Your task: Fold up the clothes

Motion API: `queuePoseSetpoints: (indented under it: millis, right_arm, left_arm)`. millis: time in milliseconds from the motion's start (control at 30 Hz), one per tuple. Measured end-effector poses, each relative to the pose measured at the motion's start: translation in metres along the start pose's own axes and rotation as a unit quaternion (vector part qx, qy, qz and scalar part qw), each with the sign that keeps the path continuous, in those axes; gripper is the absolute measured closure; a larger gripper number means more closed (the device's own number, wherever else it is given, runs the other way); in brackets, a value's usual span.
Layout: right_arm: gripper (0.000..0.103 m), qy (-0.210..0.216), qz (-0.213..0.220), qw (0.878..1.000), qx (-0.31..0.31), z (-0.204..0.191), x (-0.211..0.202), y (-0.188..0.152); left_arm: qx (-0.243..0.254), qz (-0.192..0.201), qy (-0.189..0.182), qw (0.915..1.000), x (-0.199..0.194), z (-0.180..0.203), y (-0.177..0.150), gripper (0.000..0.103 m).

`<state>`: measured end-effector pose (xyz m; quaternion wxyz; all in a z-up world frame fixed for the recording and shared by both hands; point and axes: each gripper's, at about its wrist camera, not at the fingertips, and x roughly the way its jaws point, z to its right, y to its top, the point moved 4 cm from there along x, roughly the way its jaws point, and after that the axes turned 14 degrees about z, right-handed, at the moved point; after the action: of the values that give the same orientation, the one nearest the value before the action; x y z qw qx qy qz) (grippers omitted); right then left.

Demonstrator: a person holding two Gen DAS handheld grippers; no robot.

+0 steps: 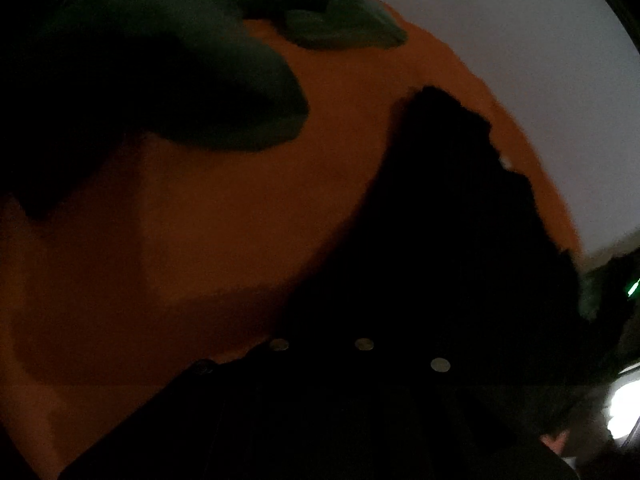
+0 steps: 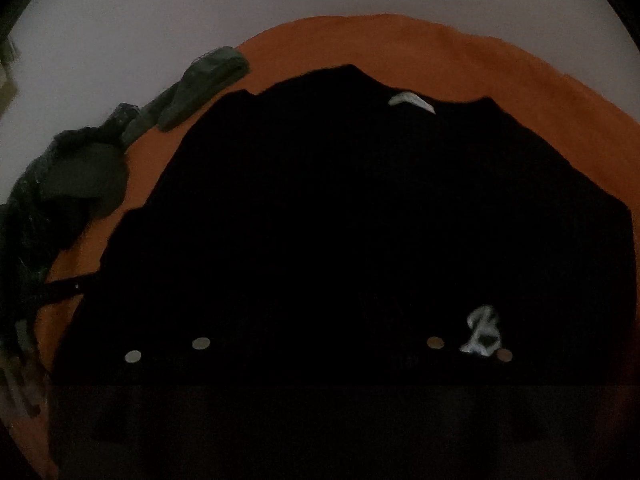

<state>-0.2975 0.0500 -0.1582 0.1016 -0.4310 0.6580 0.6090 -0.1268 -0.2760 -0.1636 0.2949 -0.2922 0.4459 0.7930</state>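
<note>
I see the black garment [image 2: 340, 220] spread on the orange cloth [image 2: 440, 48]. Left gripper closed, contents indiscernible; right gripper's opening unreadable, too dark. Risk: grabbing one layer only, skewing the fold.

1 black garment [image 2: 340, 220], 1 orange cloth [image 2: 400, 44], 1 green garment [image 2: 84, 176] (crumpled), 4 pale buttons [image 2: 201, 343]

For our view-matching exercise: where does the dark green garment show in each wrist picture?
Left wrist view: the green garment fills the upper left, lying on the orange cloth.
Right wrist view: the green garment runs along the left edge, beside the black cardigan.
Shared landmark: the orange cloth under both.
</note>
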Motion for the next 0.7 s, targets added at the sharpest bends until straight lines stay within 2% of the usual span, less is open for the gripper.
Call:
queuePoseSetpoints:
  millis: [67,133,200,233,300,333,400,433,500,567,600,700]
  right_arm:
    - [0.046,0.002,0.020,1.000,0.020,0.006,-0.011,0.003]
    - [0.043,0.027,0.051,0.997,0.054,0.007,-0.025,0.014]
    - [0.043,0.084,0.060,0.991,0.082,-0.010,-0.024,0.027]
    - [0.043,0.129,0.054,0.986,0.093,-0.025,-0.020,0.033]
    - [0.043,0.192,0.036,0.975,0.105,-0.062,-0.005,0.036]
    - [0.043,0.215,0.007,0.971,0.108,-0.082,0.006,0.031]
    - [0.043,0.238,-0.031,0.964,0.115,-0.111,0.026,0.023]
    - [0.043,0.249,-0.049,0.960,0.118,-0.125,0.036,0.019]
    - [0.045,0.237,-0.068,0.962,0.116,-0.140,0.056,0.014]
    - [0.066,0.221,-0.086,0.963,0.129,-0.144,0.081,0.013]
    - [0.097,0.218,-0.079,0.963,0.139,-0.142,0.078,0.012]
    - [0.098,0.210,-0.055,0.962,0.167,-0.134,0.064,0.008]
  left_arm:
    - [-0.004,0.004,-0.006,1.0000,-0.002,-0.003,0.002,0.097]
    - [0.005,0.003,0.003,1.0000,-0.004,-0.007,0.002,0.085]
    - [0.001,-0.006,-0.009,0.9999,0.000,-0.010,0.001,0.083]
    - [-0.003,-0.005,-0.011,0.9999,0.000,-0.010,0.002,0.083]
    - [-0.009,0.003,-0.016,0.9998,-0.002,-0.008,0.003,0.083]
    - [-0.011,0.013,-0.021,0.9996,-0.005,-0.006,0.004,0.083]
    - [-0.004,0.033,-0.024,0.9991,-0.011,0.001,0.005,0.083]
    - [0.000,0.037,-0.025,0.9990,-0.012,0.004,0.005,0.079]
    - [0.008,0.033,-0.025,0.9991,-0.009,0.008,0.003,0.072]
    - [0.014,0.014,-0.024,0.9995,-0.001,0.011,-0.002,0.072]
    - [0.017,0.005,-0.023,0.9996,0.003,0.012,-0.004,0.072]
    - [0.035,-0.006,0.001,0.9994,0.014,0.013,-0.006,0.072]
